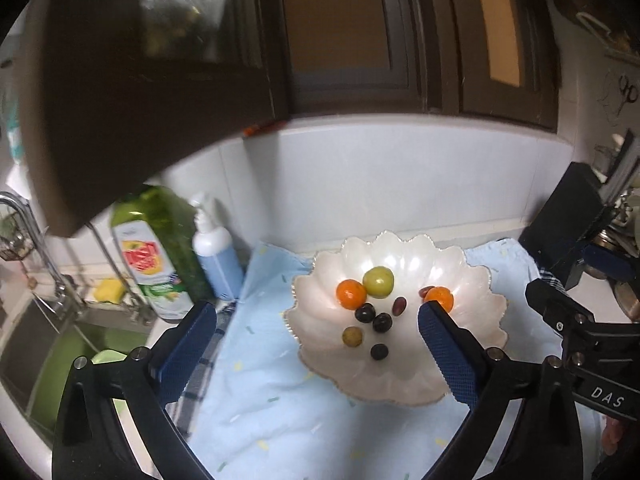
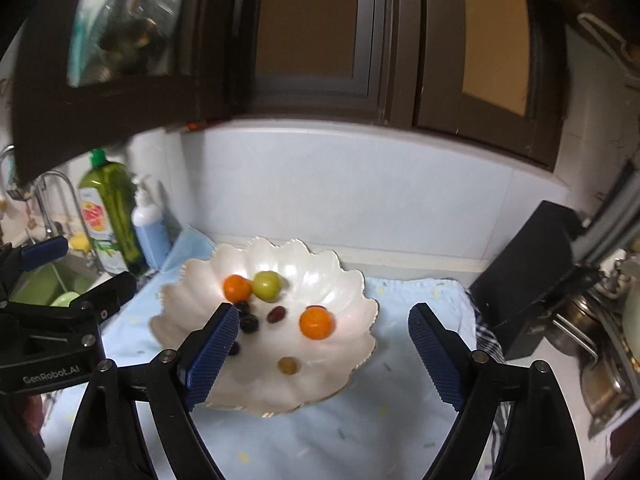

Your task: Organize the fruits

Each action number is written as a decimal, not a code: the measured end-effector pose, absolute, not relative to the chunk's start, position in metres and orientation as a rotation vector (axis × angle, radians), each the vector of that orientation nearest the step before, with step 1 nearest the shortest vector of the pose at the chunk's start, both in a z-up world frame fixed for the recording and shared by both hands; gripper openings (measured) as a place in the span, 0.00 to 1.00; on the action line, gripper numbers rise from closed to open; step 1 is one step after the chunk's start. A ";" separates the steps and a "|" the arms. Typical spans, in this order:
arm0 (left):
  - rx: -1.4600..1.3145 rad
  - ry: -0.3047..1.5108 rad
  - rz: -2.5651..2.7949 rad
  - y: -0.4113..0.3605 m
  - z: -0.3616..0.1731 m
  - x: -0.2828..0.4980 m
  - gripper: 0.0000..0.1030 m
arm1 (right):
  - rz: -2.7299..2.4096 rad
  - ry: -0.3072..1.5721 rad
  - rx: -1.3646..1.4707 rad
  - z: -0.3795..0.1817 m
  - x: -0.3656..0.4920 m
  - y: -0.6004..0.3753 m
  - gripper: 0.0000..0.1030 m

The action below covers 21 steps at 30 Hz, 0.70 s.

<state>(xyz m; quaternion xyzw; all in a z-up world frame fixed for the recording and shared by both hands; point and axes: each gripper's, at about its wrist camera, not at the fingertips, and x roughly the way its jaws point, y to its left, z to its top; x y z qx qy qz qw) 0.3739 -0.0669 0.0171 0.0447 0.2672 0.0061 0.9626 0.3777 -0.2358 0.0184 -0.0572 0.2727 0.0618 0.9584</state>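
Note:
A white scalloped bowl (image 1: 472,292) sits on a light blue cloth (image 1: 272,396). In it lie two oranges (image 1: 351,293), a green fruit (image 1: 378,280), several dark grapes (image 1: 365,313), a reddish grape (image 1: 399,306) and a yellowish grape (image 1: 352,336). My left gripper (image 1: 318,322) is open and empty, held above the bowl's near left side. In the right wrist view the bowl (image 2: 352,300) holds an orange (image 2: 316,322) and the green fruit (image 2: 266,285). My right gripper (image 2: 324,330) is open and empty above the bowl.
A green dish-soap bottle (image 1: 160,248) and a white and blue pump bottle (image 1: 218,256) stand left of the cloth by the sink (image 1: 48,344) and tap (image 1: 24,216). A black box (image 2: 532,280) and metal pots (image 2: 596,352) stand right. An open dark cabinet door (image 1: 132,80) hangs overhead.

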 end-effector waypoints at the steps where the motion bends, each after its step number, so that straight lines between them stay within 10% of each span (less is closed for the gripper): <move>1: 0.094 0.532 0.013 -0.065 0.020 0.367 1.00 | 0.125 0.538 -0.116 0.022 0.365 -0.234 0.85; 21: 0.173 0.378 -0.059 -0.039 0.060 0.165 1.00 | 0.073 0.431 -0.089 0.057 0.156 -0.206 0.85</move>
